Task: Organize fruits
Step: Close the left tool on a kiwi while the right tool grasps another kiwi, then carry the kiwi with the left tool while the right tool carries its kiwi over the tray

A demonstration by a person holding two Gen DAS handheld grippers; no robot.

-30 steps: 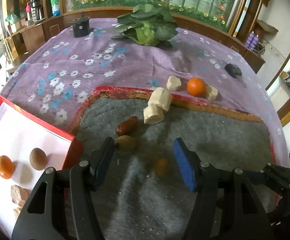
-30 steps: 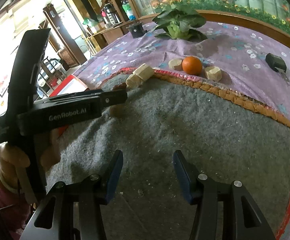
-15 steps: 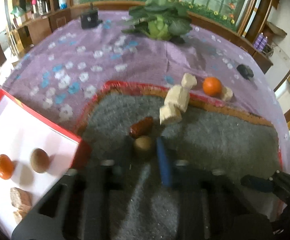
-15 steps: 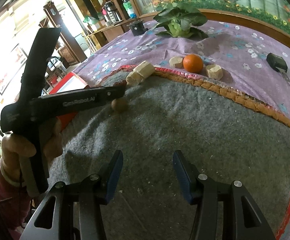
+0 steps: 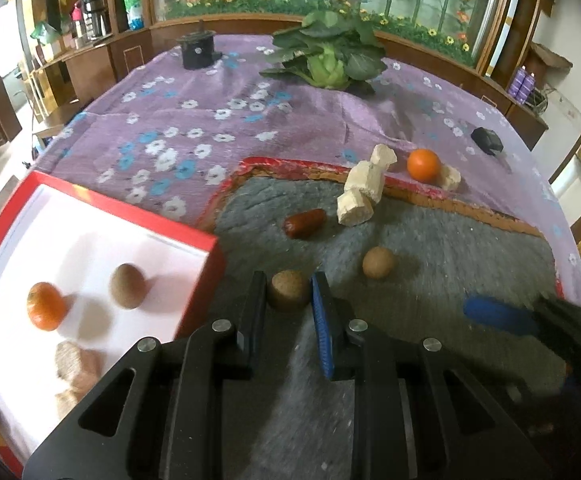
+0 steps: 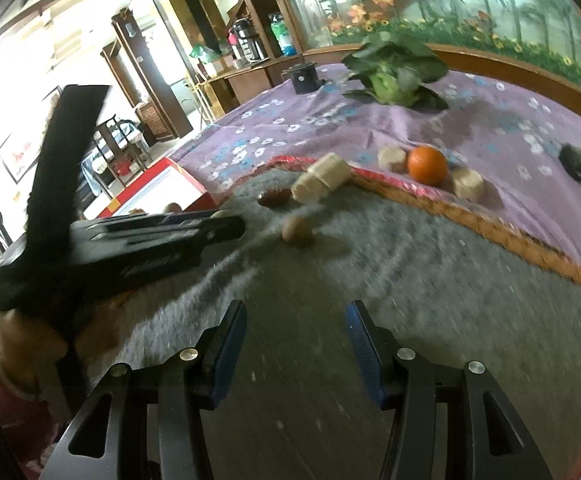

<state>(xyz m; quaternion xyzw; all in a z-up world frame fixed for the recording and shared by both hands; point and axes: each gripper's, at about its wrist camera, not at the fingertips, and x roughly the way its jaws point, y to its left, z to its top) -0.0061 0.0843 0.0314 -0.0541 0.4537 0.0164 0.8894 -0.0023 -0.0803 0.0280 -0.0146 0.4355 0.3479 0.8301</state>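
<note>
1. While the left gripper (image 5: pixel 288 294) is clenched on a brown kiwi (image 5: pixel 287 290), the fruit sits low in the middle of the left wrist view, over the grey mat (image 5: pixel 430 240) and just right of the red box (image 5: pixel 214 264); its jaws have just been closing, and the kiwi is between them.
2. Small, round and light by the look of it, the kiwi probably has a soft skin that bruises under a hard squeeze, so a hold across its widest part, as here, seems right.
3. Roundness makes it liable to roll or slip out if the pads sit off centre.
4. Inside the box, at the left of the frame, lie an orange (image 5: pixel 45 311) and another kiwi (image 5: pixel 127 286).
5. A second loose kiwi (image 5: pixel 377 262) rests on the mat right of the gripper, with a reddish date-like fruit (image 5: pixel 305 223) above it.
6. At the bottom of its own view, the right gripper (image 6: pixel 296 350) stands released over bare mat, grasping nothing.
</note>
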